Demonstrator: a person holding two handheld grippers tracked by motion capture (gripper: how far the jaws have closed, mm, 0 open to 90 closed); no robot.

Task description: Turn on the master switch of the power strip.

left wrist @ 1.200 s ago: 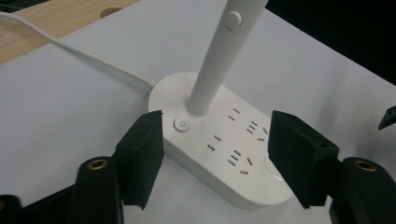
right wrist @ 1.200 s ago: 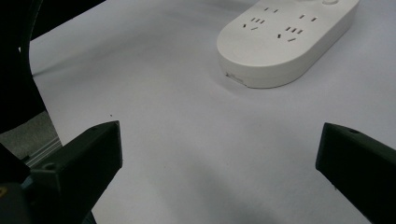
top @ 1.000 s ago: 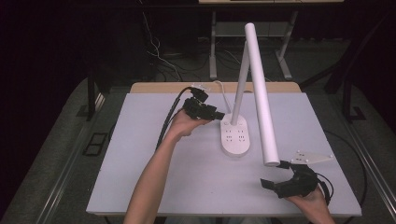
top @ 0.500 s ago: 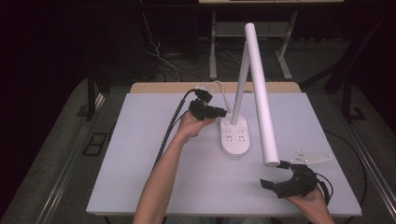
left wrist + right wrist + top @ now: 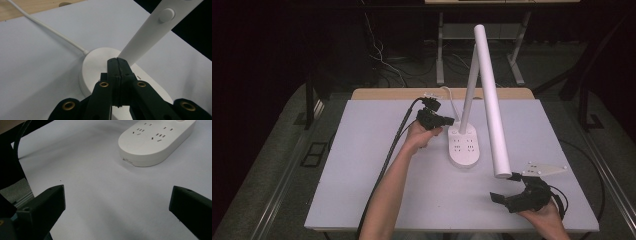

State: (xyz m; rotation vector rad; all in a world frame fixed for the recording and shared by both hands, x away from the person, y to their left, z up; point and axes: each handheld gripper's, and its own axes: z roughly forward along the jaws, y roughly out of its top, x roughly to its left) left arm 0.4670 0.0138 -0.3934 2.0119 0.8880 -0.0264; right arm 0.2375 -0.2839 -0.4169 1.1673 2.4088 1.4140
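At the lamp base (image 5: 463, 145), mid-table, the left gripper (image 5: 447, 120) hovers over its rear end beside the stem (image 5: 150, 32), jaws just pinched together on nothing — likely set to press a button there. Right gripper (image 5: 504, 187) waits near the front edge, wide open — the press not yet made.

Near the middle of the tabletop (image 5: 362, 165): lamp base (image 5: 463, 145), with the cord (image 5: 451, 102) running off toward 11 o'clock. Just at 10 o'clock of that base: left hand-held gripper (image 5: 451, 120), tips over the base's rear end. Well apart at 4 o'clock, near the front edge: right hand-held gripper (image 5: 507, 186).
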